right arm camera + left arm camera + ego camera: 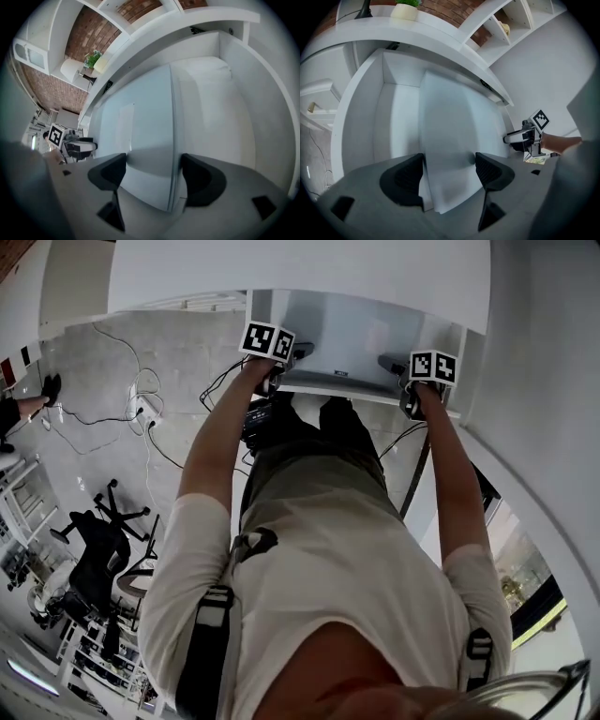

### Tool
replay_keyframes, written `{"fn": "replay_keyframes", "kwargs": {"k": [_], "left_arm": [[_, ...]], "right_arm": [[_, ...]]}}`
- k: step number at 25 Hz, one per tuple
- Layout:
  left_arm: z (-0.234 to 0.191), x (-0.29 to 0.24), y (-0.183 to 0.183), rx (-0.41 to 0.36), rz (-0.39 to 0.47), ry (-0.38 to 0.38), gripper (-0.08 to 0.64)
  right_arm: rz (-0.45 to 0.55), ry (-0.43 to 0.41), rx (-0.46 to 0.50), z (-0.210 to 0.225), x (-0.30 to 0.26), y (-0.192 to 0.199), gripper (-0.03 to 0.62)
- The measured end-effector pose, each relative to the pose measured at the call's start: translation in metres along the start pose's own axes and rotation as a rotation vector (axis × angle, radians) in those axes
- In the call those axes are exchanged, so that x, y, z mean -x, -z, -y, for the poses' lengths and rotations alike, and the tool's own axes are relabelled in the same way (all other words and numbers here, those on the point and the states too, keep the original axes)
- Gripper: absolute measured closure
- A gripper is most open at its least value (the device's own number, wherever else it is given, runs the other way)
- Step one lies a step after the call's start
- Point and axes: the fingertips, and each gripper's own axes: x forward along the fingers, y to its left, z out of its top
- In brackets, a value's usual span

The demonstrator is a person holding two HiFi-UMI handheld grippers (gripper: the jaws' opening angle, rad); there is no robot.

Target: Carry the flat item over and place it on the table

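Observation:
The flat item [361,343] is a thin pale grey-white panel lying on the white table [300,273], its near edge toward me. My left gripper [274,379] is at the panel's near left corner and my right gripper [412,397] at its near right corner. In the left gripper view the panel [450,136] runs between the wide-apart jaws of the left gripper [449,176], and the pads stand clear of it. Likewise, the right gripper [154,176] is open around the panel's edge [140,126]. Each view shows the other gripper [529,136] [75,145].
The table has a raised white back wall and side walls [243,70] around the recess. A potted plant [407,7] stands on the ledge above, with shelves [511,23] and brick wall behind. On the floor at the left are cables [141,409] and a black office chair [98,549].

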Motion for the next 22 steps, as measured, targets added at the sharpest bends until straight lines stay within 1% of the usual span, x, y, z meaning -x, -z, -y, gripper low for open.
{"fn": "replay_keyframes", "kwargs": {"k": [5,8,12,15,18,22], "left_arm": [[0.001,0.004,-0.005,-0.002,0.018,0.007,0.218],[0.003,0.005,-0.006,0.015,0.031,0.023,0.218],[0.006,0.019,-0.002,0.045,0.058,0.073,0.218],[0.025,0.040,0.003,0.030,0.061,0.124,0.219],[0.038,0.056,0.007,0.008,0.080,0.155,0.219],[0.047,0.077,0.010,0.065,0.139,0.207,0.219]], "right_arm": [[-0.007,0.023,0.000,-0.003,0.003,-0.001,0.216],[-0.015,0.030,-0.013,-0.003,0.003,0.001,0.216],[-0.031,-0.005,-0.041,-0.011,0.006,0.007,0.216],[-0.007,-0.032,-0.035,-0.017,0.028,0.011,0.216],[0.018,-0.051,-0.008,-0.027,0.049,0.014,0.216],[0.054,-0.083,-0.007,-0.045,0.069,0.019,0.216]]}}
